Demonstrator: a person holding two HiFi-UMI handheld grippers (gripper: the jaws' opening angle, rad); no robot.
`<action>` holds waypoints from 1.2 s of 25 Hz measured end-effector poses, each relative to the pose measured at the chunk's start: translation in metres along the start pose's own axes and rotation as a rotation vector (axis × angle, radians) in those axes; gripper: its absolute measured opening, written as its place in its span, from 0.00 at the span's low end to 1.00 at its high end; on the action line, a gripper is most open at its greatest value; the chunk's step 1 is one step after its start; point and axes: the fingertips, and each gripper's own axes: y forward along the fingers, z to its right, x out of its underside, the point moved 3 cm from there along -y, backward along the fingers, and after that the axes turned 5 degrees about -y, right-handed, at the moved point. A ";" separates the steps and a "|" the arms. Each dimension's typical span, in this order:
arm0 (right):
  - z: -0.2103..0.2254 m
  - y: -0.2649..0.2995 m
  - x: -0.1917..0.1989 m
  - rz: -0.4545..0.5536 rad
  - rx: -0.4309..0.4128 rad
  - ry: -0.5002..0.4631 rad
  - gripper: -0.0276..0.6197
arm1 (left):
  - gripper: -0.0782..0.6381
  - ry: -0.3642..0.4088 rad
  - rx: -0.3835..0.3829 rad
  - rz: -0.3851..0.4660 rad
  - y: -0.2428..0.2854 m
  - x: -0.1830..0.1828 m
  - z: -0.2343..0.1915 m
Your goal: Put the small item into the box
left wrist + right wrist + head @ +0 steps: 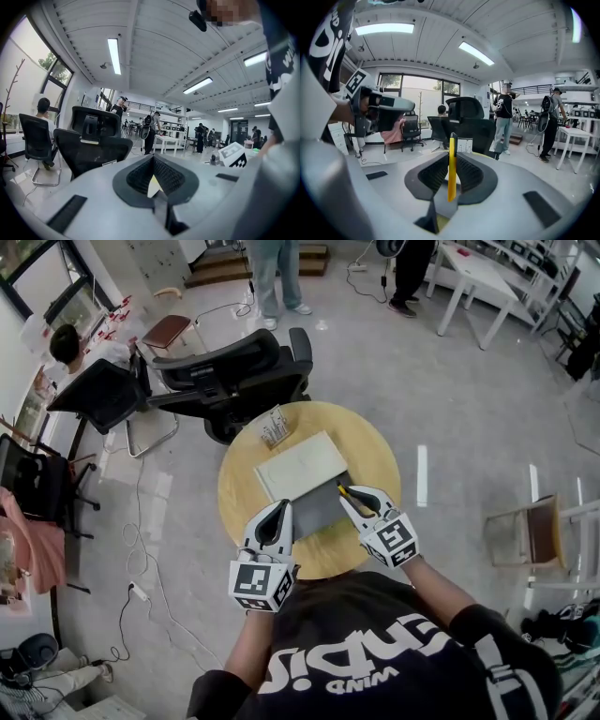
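Black cloth with white print, the person's shirt [375, 652], is seen lowest in the head view, with both forearms reaching out from it over a round wooden table [239, 512].

At the left, the left gripper [278, 509] is held at the near left edge of the box [300, 465], just beside the corner of the box's grey part [317, 510]. In the left gripper view its jaws are seen drawn together at the tips, and nothing is gripped. Only a pale wedge is seen through the gap behind the tips, and what it belongs to cannot be told.

The box is laid flat in the middle of the table, its cream panel on the far side and the grey part nearer the person. A small pale rack [274, 426] is stood at the table's far edge, with a black office chair [234, 381] on the floor behind it.

At the right, the right gripper [349, 495] is closed on the small item [343, 491], a thin yellow stick with a dark tip. In the right gripper view the stick [451, 166] is seen clamped upright between the jaws. From the head view it is held at the right edge of the grey part, not yet laid inside.
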 end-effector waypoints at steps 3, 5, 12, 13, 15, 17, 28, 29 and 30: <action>-0.002 0.014 0.019 -0.059 -0.028 -0.024 0.12 | 0.12 -0.003 -0.001 -0.003 0.002 0.000 0.000; -0.005 0.022 0.031 -0.094 -0.048 -0.041 0.12 | 0.12 -0.003 -0.004 -0.006 0.002 0.001 0.000; -0.011 0.054 0.075 -0.212 -0.116 -0.094 0.12 | 0.12 -0.011 -0.020 -0.012 0.004 0.003 -0.005; -0.012 0.058 0.080 -0.229 -0.126 -0.108 0.12 | 0.12 -0.012 -0.022 -0.013 0.005 0.003 -0.006; -0.014 0.065 0.088 -0.262 -0.148 -0.150 0.12 | 0.12 -0.014 -0.026 -0.016 0.007 0.004 -0.008; -0.016 0.072 0.094 -0.294 -0.172 -0.190 0.12 | 0.12 -0.014 -0.030 -0.018 0.008 0.004 -0.009; -0.034 0.101 0.131 -0.431 -0.348 -0.308 0.12 | 0.12 -0.022 -0.048 -0.027 0.017 0.006 -0.022; -0.036 0.102 0.134 -0.443 -0.361 -0.305 0.12 | 0.12 -0.022 -0.050 -0.029 0.018 0.006 -0.023; -0.037 0.104 0.137 -0.455 -0.372 -0.303 0.12 | 0.12 -0.023 -0.052 -0.030 0.018 0.006 -0.024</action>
